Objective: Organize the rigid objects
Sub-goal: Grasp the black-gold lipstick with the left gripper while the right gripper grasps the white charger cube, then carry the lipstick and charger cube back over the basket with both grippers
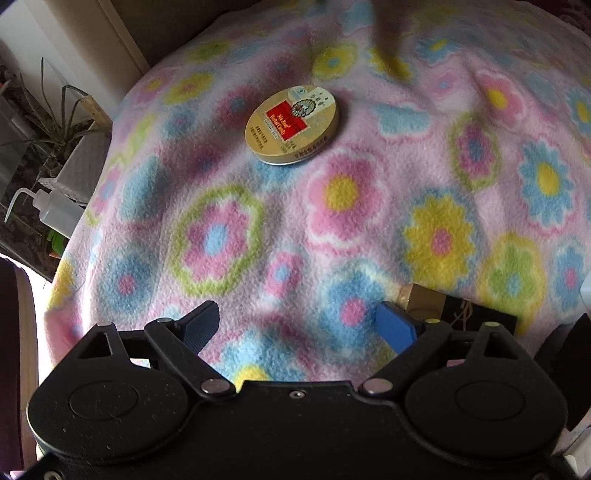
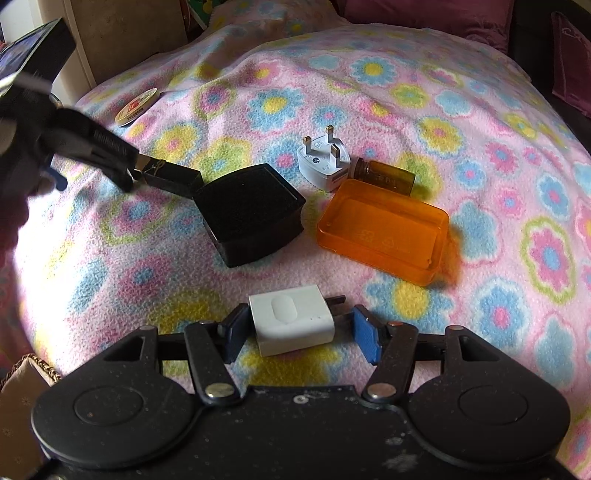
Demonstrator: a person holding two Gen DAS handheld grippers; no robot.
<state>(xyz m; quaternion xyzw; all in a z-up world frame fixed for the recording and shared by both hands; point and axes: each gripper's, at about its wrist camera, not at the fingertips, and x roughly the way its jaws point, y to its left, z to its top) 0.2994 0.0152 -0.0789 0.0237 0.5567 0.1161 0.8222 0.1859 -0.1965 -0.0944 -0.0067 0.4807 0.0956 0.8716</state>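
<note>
In the left wrist view a round gold candy tin point(image 1: 293, 125) lies flat on the flowered blanket point(image 1: 332, 221), well ahead of my open, empty left gripper point(image 1: 301, 325). In the right wrist view my right gripper point(image 2: 301, 330) is open around a white charger block point(image 2: 291, 319); its left pad touches the block, its right pad stands apart. Ahead lie a black square box point(image 2: 251, 214), an orange plastic tray point(image 2: 384, 230), a white UK plug adapter point(image 2: 323, 162) and a small brown glass bottle point(image 2: 384, 175). The tin point(image 2: 136, 107) shows far left there. The left gripper's body point(image 2: 85, 147) enters from the left.
A flat black and gold box point(image 2: 170, 175) lies beside the black square box, also at the left wrist view's lower right point(image 1: 461, 310). Off the blanket's left edge are a potted plant point(image 1: 55, 122) and a squeeze bottle point(image 1: 51, 210). Purple cushions point(image 2: 443, 18) lie at the back.
</note>
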